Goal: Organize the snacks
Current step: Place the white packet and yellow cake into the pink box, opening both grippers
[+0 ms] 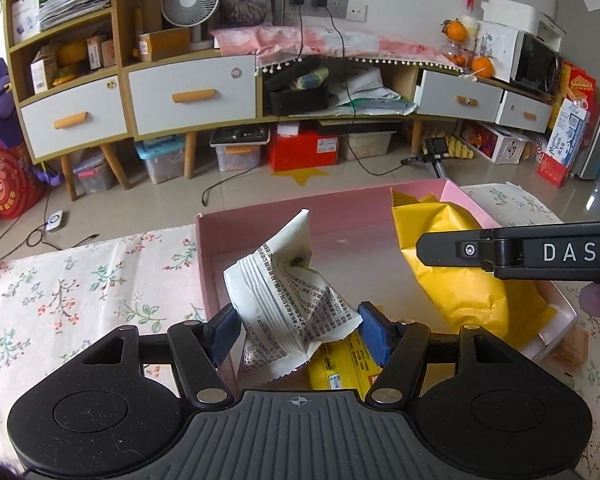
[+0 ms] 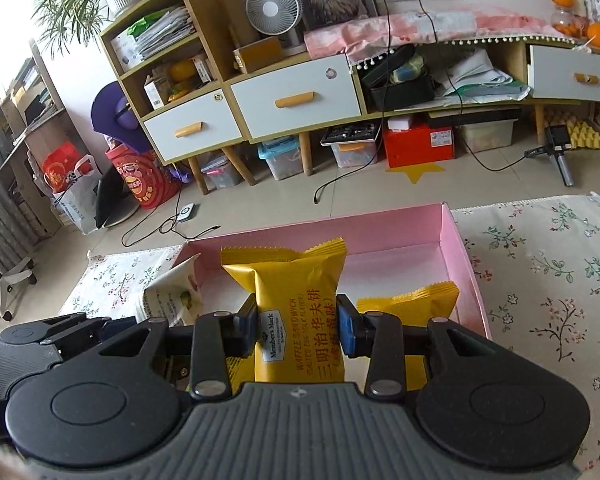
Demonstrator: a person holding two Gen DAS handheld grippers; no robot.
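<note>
My left gripper (image 1: 300, 334) is shut on a crumpled white snack packet (image 1: 284, 292) with black print, held over the left end of an open pink box (image 1: 260, 216). A flat yellow packet (image 1: 344, 368) lies under it in the box. My right gripper (image 2: 298, 330) is shut on a yellow Member's Mark waffle packet (image 2: 296, 280), held upright over the pink box (image 2: 456, 248). Another yellow packet (image 2: 412, 308) sits in the box just to its right. In the left wrist view the held yellow packet (image 1: 452, 280) shows at the right, behind a black finger (image 1: 500, 250) of the right gripper.
The box rests on a floral tablecloth (image 1: 80, 288), which spreads to both sides (image 2: 548, 280). Beyond the table's far edge is tiled floor with cables, storage bins and a wooden cabinet (image 1: 180, 96). A person's fingers (image 1: 598, 304) show at the right edge.
</note>
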